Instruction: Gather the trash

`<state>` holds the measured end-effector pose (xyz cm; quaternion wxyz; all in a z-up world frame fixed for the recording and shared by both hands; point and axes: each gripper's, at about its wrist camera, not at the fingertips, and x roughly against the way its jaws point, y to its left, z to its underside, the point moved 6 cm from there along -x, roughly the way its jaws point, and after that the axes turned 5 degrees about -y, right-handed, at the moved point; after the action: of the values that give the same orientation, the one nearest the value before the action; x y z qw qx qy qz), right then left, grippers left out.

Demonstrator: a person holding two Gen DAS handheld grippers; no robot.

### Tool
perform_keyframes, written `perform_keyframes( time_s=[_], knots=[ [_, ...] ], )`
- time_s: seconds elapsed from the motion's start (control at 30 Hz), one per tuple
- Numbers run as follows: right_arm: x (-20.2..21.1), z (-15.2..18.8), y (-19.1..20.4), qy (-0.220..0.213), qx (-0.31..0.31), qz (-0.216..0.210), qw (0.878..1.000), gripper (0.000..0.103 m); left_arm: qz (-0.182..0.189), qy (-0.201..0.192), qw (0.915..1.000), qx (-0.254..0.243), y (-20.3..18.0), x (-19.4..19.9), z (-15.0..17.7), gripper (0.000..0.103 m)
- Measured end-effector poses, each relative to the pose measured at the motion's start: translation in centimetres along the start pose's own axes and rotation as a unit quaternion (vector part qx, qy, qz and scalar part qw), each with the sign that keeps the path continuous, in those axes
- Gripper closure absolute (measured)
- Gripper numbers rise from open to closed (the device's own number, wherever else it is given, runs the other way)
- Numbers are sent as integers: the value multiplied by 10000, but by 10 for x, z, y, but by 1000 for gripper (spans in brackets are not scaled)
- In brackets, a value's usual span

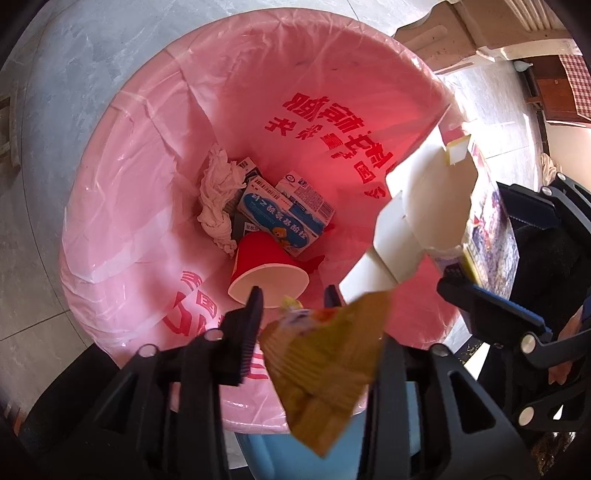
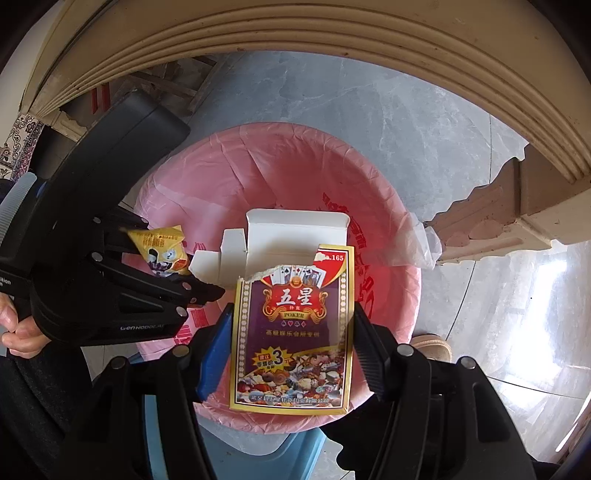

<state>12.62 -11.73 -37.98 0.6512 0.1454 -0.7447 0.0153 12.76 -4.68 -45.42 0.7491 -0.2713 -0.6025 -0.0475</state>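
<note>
A blue bin lined with a pink bag [image 1: 122, 206] sits below both grippers; it also shows in the right wrist view [image 2: 207, 177]. Inside lie a red paper cup [image 1: 266, 273], blue-and-white cartons [image 1: 280, 218] and a crumpled tissue [image 1: 218, 195]. My left gripper [image 1: 295, 295] holds a yellow snack wrapper [image 1: 325, 365] above the bin's near rim; the wrapper [image 2: 162, 251] also shows in the right wrist view. My right gripper [image 2: 293, 314] is shut on a torn purple poker card box [image 2: 291, 336], flap open, over the bin's mouth; the box [image 1: 424, 218] appears at right in the left wrist view.
Grey marble floor tiles [image 2: 424, 122] surround the bin. A cream carved table edge [image 2: 332, 33] arches overhead, with its leg [image 2: 509, 218] right of the bin. A wooden cabinet [image 1: 550, 92] stands far right. A slipper [image 2: 432, 343] lies beside the bin.
</note>
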Motion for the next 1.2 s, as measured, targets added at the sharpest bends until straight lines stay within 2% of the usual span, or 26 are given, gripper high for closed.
perform_keyframes(
  time_s=[0.07, 0.13, 0.27, 0.37, 0.47, 0.73, 1.2],
  knots=[
    [-2, 1, 0, 34, -11, -10, 10000, 44, -62, -66, 10000, -11, 1, 3, -2, 52],
    [-8, 1, -1, 72, -11, -15, 10000, 44, -33, -86, 10000, 2, 0, 4, -2, 47],
    [-14, 3, 0, 172, 9, 17, 9998, 43, -125, -42, 9999, 0, 1, 3, -1, 47],
    [-19, 3, 0, 217, 21, 52, 9997, 33, -207, -24, 9998, -22, 1, 2, 0, 46],
    [-20, 2, 0, 226, 38, 75, 9997, 30, -208, -37, 9998, 17, 3, 3, -1, 46],
    [-22, 3, 0, 270, 2, 59, 9996, 29, -201, -29, 9997, 95, 5, 4, -1, 46],
    [-16, 9, -1, 269, -53, 198, 9994, 29, -600, -199, 9977, 224, -1, 16, 5, 45]
  ],
)
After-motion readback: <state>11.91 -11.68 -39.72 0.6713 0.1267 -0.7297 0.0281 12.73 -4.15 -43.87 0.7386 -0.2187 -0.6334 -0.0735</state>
